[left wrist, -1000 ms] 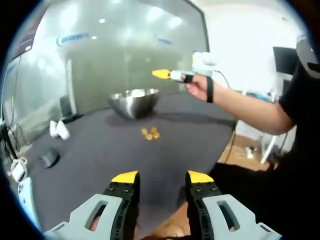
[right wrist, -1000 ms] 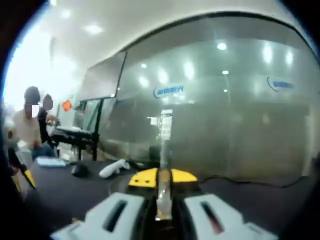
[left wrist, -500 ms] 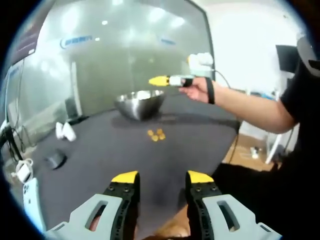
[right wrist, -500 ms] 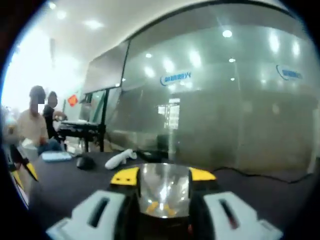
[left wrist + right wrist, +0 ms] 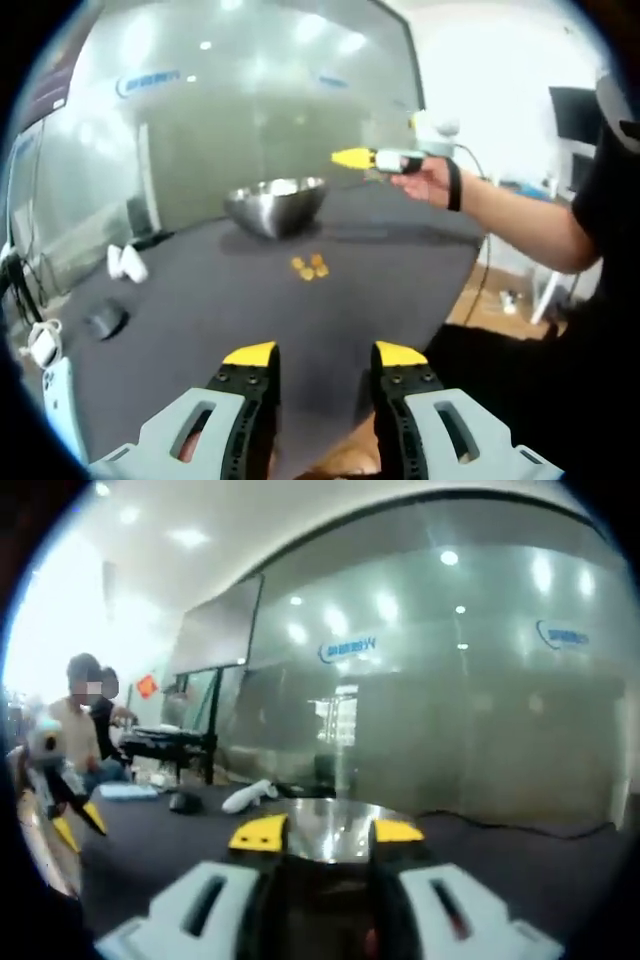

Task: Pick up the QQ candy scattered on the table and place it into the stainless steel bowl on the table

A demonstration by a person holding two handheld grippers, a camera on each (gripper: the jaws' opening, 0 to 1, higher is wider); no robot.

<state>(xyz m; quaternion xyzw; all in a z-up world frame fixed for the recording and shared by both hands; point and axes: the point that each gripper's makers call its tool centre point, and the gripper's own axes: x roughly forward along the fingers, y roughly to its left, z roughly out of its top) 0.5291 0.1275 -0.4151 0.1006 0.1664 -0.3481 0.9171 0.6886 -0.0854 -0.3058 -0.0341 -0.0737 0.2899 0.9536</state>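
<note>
Apparently between picks: right gripper (image 5: 350,158), jaws spread and empty, is hovering beside the stainless steel bowl (image 5: 275,203), left gripper (image 5: 322,356) is idling apart, and next is reaching for the QQ candy (image 5: 308,266).

One bowl (image 5: 274,203); candies (image 5: 309,266) (count unclear, clustered).

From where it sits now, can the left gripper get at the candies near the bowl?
Probably yes. The left gripper is open and empty, and only bare dark table lies between it and the QQ candies beside the steel bowl.

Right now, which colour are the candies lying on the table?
Orange-yellow; the candies on the dark table show best in the left gripper view.
</note>
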